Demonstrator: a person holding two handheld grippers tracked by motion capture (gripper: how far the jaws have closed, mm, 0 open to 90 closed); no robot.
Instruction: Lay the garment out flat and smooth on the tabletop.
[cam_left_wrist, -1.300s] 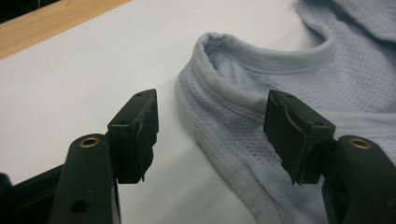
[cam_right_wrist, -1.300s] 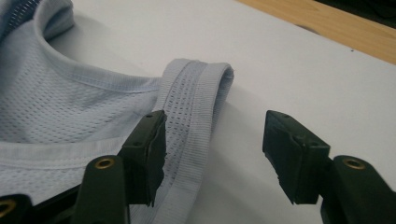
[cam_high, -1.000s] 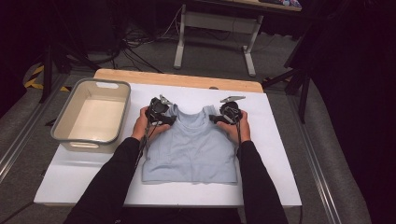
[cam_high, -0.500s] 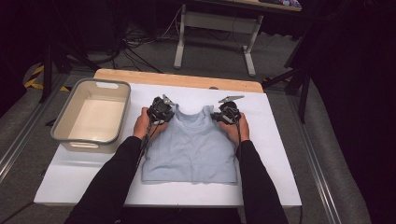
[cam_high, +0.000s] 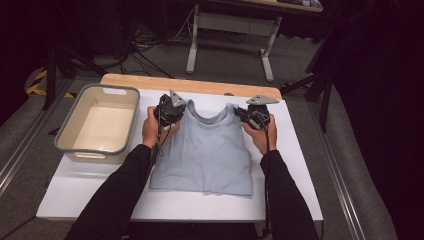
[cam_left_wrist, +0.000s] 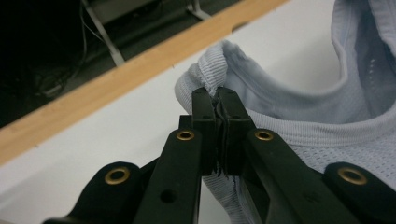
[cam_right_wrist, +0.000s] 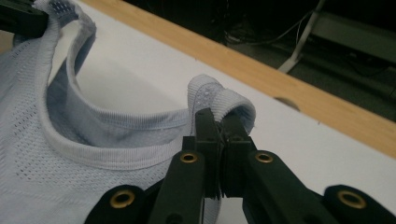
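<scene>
The left gripper has its jaws pressed together on the left shoulder strap of a pale blue tank top, the ribbed strap bunching up just above the jaw tips. The right gripper is clamped the same way on the other shoulder strap, whose folded end curls over its tips. In the high view, the left gripper and right gripper sit at the two top corners of the tank top, which lies spread flat on the white desk, hem toward the person. A grey tub stands on the desk beside the left hand, apart from the garment. A wooden edge runs along the far side.
</scene>
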